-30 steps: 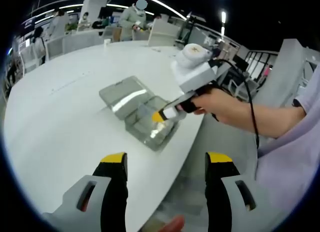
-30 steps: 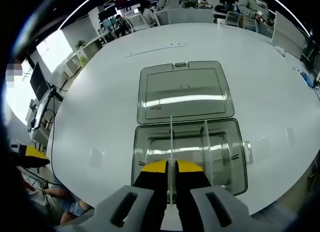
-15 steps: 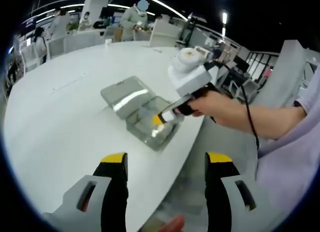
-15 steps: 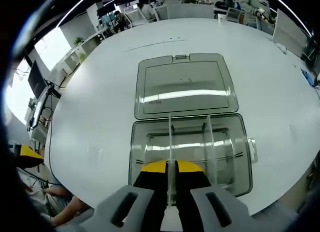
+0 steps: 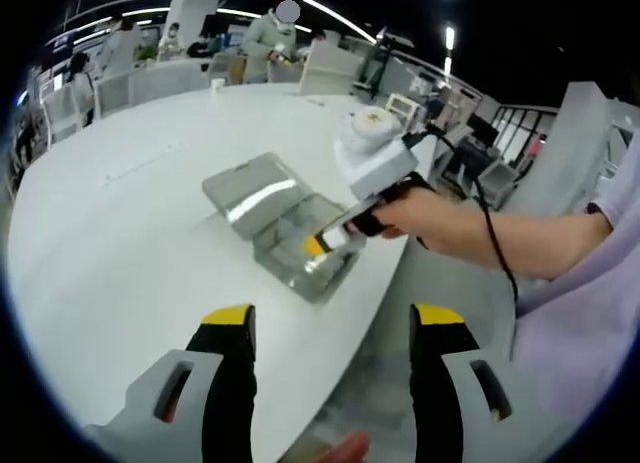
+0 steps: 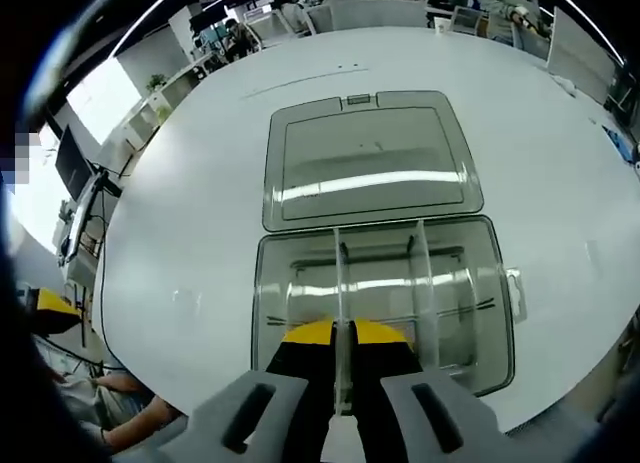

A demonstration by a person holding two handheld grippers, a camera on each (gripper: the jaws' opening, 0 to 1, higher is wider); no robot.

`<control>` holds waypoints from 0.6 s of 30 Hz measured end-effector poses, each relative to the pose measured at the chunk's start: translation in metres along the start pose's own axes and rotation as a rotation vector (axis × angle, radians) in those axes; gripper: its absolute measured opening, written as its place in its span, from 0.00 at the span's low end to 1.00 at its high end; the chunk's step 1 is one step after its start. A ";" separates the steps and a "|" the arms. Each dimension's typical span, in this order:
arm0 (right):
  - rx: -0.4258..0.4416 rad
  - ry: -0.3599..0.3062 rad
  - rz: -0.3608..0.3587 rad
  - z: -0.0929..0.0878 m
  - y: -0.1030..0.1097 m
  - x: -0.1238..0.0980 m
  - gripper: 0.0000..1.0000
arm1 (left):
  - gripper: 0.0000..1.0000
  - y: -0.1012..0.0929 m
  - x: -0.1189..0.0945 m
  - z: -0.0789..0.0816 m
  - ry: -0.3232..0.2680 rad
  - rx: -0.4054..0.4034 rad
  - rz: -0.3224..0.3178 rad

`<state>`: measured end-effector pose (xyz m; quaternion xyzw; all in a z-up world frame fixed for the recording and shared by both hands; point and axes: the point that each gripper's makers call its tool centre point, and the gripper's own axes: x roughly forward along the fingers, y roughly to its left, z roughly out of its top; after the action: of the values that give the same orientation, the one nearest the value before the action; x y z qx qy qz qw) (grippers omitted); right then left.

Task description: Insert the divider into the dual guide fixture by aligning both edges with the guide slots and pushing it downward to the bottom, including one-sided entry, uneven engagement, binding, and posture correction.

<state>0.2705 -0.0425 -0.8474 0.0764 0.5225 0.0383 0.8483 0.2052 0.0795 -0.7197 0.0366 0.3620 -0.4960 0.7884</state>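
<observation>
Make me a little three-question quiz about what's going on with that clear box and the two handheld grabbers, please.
1. True or false: the right gripper is shut on a clear divider.
2. Where is the box's lid? A) closed over the box B) lying open flat behind the clear box C) held up by a hand
3. How do the left gripper's jaws stand?

Key: 1 true. 2 B. 3 Open and holding nothing, back from the box above the white table.

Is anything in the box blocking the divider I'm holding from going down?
Nothing visible does. The right tool grips the divider over the open box; a second divider stands beside it, apart.
</observation>
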 end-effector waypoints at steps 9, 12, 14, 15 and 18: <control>0.002 0.024 0.034 -0.002 0.000 0.003 0.00 | 0.60 -0.001 -0.001 0.000 0.001 0.003 0.001; -0.015 0.032 0.035 -0.002 0.001 0.003 0.00 | 0.60 -0.001 -0.002 0.000 0.003 0.005 0.004; -0.020 0.034 0.035 -0.002 0.001 0.003 0.00 | 0.60 -0.002 -0.002 -0.001 0.004 0.006 0.004; -0.020 0.034 0.035 -0.002 0.002 0.003 0.00 | 0.60 -0.002 -0.002 0.000 0.004 0.006 0.004; -0.022 0.036 0.036 -0.003 0.003 0.002 0.00 | 0.60 -0.003 -0.002 0.000 0.005 0.007 0.003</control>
<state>0.2692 -0.0391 -0.8500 0.0755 0.5357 0.0606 0.8388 0.2020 0.0795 -0.7180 0.0411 0.3624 -0.4958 0.7882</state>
